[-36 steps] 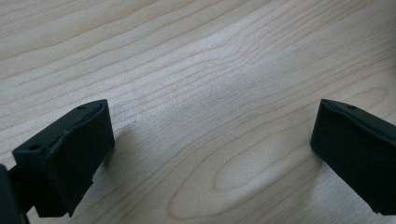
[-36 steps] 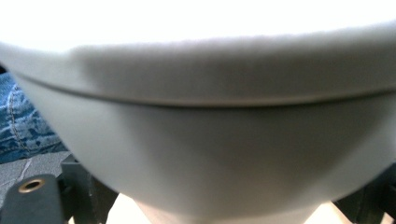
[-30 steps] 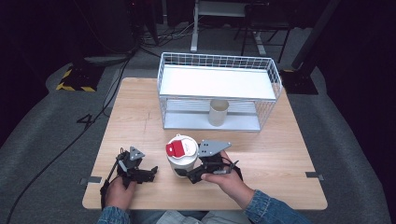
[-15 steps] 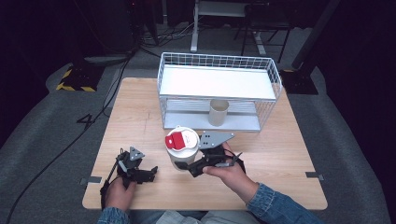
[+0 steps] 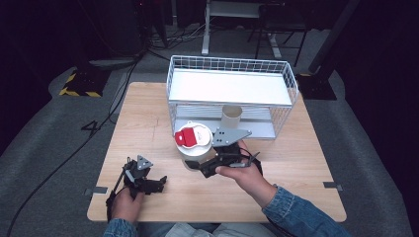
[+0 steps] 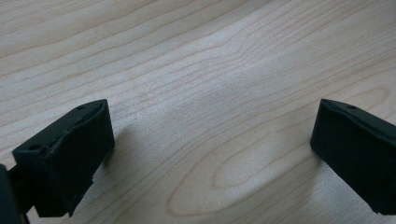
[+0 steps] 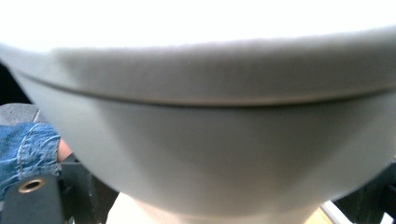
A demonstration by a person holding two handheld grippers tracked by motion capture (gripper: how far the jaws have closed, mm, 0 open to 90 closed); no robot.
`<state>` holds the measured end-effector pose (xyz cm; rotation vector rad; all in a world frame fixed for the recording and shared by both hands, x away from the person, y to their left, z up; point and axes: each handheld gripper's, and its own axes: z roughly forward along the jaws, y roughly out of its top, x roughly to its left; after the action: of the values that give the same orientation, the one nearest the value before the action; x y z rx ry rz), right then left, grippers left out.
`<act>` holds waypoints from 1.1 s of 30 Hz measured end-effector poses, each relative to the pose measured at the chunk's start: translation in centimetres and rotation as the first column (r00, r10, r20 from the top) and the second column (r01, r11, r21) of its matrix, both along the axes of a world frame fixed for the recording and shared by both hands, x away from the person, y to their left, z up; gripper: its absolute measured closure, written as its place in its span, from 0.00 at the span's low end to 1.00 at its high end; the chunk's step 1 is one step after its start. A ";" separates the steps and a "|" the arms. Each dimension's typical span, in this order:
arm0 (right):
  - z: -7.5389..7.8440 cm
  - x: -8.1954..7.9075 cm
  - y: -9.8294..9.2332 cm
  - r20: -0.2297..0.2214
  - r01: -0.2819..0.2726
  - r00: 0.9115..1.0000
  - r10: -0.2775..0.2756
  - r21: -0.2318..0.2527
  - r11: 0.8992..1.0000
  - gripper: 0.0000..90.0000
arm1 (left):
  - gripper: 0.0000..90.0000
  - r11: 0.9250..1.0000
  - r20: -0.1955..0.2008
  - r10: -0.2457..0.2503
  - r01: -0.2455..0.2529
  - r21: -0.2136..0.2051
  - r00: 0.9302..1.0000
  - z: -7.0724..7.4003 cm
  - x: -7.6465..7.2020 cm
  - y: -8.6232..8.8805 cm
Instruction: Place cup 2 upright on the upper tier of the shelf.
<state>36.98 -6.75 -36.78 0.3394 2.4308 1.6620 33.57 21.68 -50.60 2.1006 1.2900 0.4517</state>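
A white cup (image 5: 193,154) with a red and white lid (image 5: 191,137) hangs above the middle of the wooden table (image 5: 148,118), just in front of the wire basket (image 5: 232,64). My right gripper (image 5: 198,165) is shut on the cup's body from the right side. Close up in the right gripper view, the cup's pale wall (image 7: 219,140) is blurred. My left gripper (image 5: 159,182) rests low at the front left of the table. Its jaws stand wide open over bare wood (image 6: 212,154), with nothing between them.
The white wire basket has a white shelf (image 5: 227,86) on top. Under that shelf stands a beige cup (image 5: 230,116). A denim sleeve (image 7: 23,149) is visible at the left of the right gripper view. Dark floor with cables surrounds the table.
My right gripper has risen with the lidded cup, lifting it off the table and a little toward the basket. The left gripper has stayed put.
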 end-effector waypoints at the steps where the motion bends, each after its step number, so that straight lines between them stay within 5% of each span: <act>1: 0.0 0.0 0.0 0.000 0.000 1.000 0.000 0.000 1.000 0.13 | 0.00 1.000 0.000 0.000 0.000 0.000 1.000 0.0 0.0 0.0; 18: 4.3 3.4 -1.9 0.034 0.118 0.992 -0.118 0.008 0.993 0.13 | 0.00 1.000 0.002 0.007 -0.007 0.007 1.000 0.0 0.1 -0.1; 33: 7.1 6.5 -2.6 0.051 0.224 0.973 -0.226 0.038 0.974 0.13 | 0.00 1.000 0.002 0.009 -0.009 0.006 1.000 0.0 0.1 -0.1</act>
<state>43.46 -9.34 -29.71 0.5448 2.2330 1.5923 33.69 21.61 -50.58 2.0997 1.2992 0.4622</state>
